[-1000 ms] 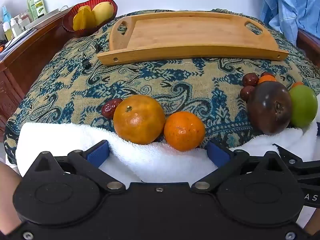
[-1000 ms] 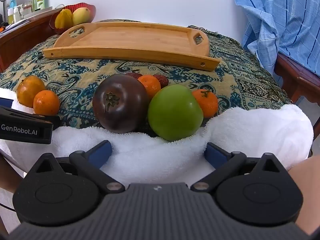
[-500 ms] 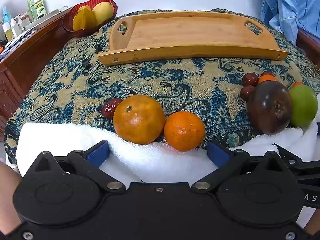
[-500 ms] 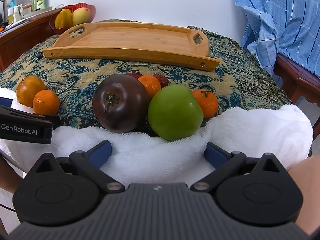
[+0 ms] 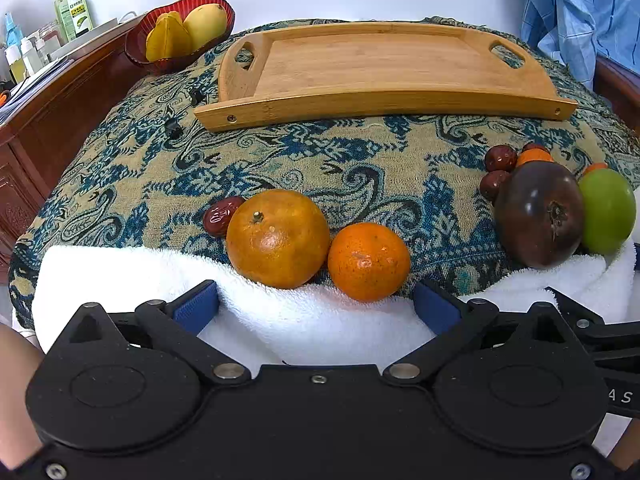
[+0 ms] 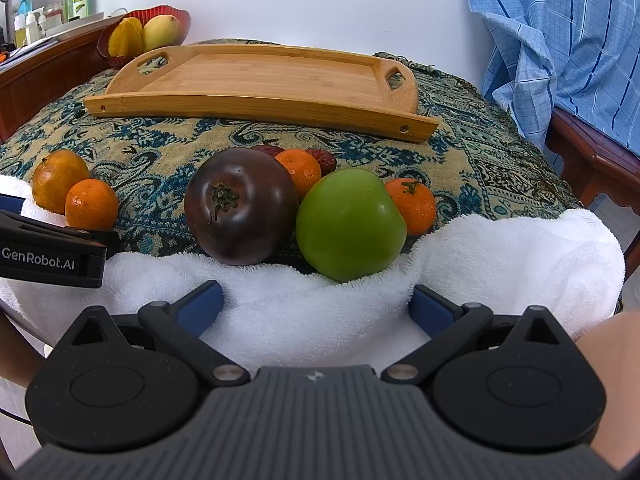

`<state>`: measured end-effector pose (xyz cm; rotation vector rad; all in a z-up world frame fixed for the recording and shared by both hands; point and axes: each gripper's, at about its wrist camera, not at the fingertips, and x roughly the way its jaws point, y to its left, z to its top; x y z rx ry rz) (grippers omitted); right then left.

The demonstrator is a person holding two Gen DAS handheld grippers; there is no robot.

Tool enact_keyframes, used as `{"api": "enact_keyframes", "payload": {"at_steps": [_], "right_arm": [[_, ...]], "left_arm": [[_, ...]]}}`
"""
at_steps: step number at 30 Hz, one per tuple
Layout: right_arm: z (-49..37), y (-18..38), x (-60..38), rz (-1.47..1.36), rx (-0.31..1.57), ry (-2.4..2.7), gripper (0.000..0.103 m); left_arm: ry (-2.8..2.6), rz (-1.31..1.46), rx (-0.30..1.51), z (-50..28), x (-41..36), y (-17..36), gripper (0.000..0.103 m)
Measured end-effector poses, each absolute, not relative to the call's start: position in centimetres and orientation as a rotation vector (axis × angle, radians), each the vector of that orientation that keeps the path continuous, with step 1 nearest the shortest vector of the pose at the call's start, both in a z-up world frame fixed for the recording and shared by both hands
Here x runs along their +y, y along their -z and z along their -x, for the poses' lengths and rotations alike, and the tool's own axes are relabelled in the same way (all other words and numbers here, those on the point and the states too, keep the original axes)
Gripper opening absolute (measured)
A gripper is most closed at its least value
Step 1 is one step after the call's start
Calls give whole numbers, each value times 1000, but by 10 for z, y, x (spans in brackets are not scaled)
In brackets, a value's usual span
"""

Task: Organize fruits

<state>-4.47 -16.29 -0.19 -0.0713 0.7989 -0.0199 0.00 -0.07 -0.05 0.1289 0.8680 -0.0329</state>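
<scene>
Left wrist view showed the left gripper (image 5: 316, 306) with its blue-padded fingers (image 5: 196, 306) spread wide and holding nothing, poised over a folded white towel (image 5: 132, 276) at the near edge of a paisley tablecloth (image 5: 360, 160). Just ahead of it a large orange (image 5: 278, 238) and a smaller tangerine (image 5: 368, 261) sat touching each other, both resting against the towel's edge, with a red date (image 5: 221, 220) tucked against the large orange's far left side. Off to the right lay a dark purple tomato (image 5: 538, 213) touching a green tomato (image 5: 608, 210), with two more dates (image 5: 498, 168) just behind them. A bamboo tray (image 5: 376, 68) stood farther back on the cloth, well apart from the fruit, and a red bowl (image 5: 138, 46) with yellow fruit sat at the back left on a wooden cabinet (image 5: 52, 108). In the right wrist view, the right gripper (image 6: 316, 304) was likewise spread open and gripped nothing, over the same towel (image 6: 500, 256). Directly before it the purple tomato (image 6: 240, 206) and the green tomato (image 6: 350, 224) sat side by side, touching, on the towel's edge. One small mandarin (image 6: 300, 168) showed behind and between them, another (image 6: 414, 206) just beside the green tomato on the right. A blue plaid cloth (image 6: 560, 40) hung at the far right.
</scene>
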Motion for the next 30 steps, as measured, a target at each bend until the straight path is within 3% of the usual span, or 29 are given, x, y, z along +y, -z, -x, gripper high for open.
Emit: {"api": "enact_keyframes", "payload": {"at_steps": [30], "right_arm": [[46,3,-161,74,796,22,103]], "left_arm": [[32,-130,869,0,-1,1,103]]}}
